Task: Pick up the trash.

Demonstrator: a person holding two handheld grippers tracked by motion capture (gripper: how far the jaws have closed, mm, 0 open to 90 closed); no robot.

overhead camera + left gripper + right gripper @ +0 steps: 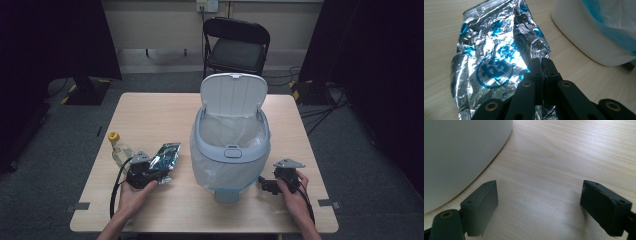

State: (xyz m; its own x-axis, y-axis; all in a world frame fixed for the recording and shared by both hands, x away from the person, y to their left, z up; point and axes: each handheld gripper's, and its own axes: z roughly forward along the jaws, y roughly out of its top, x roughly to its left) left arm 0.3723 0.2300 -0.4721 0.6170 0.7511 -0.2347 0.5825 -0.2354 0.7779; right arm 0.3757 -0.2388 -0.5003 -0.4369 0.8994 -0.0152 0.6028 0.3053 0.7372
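A crumpled silver and blue foil snack bag lies on the wooden table left of a white bin. My left gripper is shut on the bag's near edge, its two black jaws pressed together with foil pinched between them. The white pedal bin stands in the middle with its lid up and a clear liner inside. My right gripper rests low over the table right of the bin, jaws wide apart with nothing between them.
A clear plastic bottle with a yellow cap lies at the left of the table, just beyond my left hand. The bin's white wall stands close by the right gripper's left jaw. A black folding chair stands behind the table.
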